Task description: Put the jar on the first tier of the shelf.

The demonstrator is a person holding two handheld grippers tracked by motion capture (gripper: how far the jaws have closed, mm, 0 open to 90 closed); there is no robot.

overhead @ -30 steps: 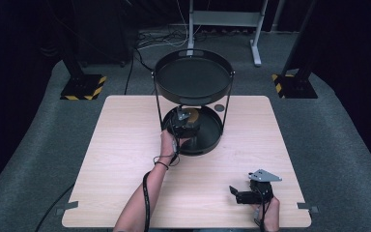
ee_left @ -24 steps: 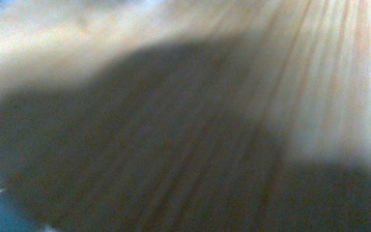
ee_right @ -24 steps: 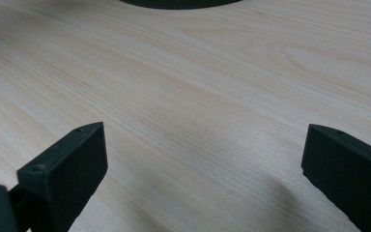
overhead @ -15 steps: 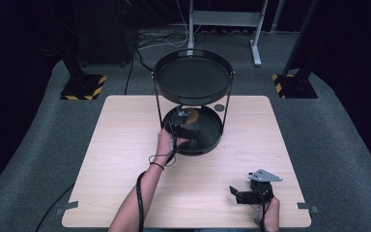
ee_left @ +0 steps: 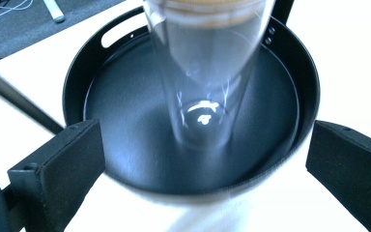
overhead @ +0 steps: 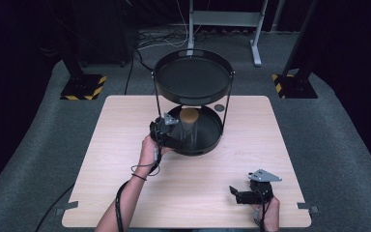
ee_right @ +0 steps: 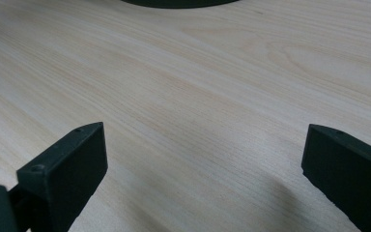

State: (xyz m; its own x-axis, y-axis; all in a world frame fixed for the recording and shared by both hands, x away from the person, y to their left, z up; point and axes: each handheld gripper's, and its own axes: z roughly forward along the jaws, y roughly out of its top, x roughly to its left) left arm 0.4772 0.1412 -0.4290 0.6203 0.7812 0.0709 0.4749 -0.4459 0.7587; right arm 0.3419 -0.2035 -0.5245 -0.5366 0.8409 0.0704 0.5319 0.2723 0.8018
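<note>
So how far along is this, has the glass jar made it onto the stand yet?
Looks done: the glass jar with its cork lid stands upright in the lower tray of the black two-tier stand. In hand: the left gripper sits at the tray's rim, jaws wide open on either side of the jar, not touching it. Left: probably clearing that hand away. The right gripper rests open on the table.
</note>
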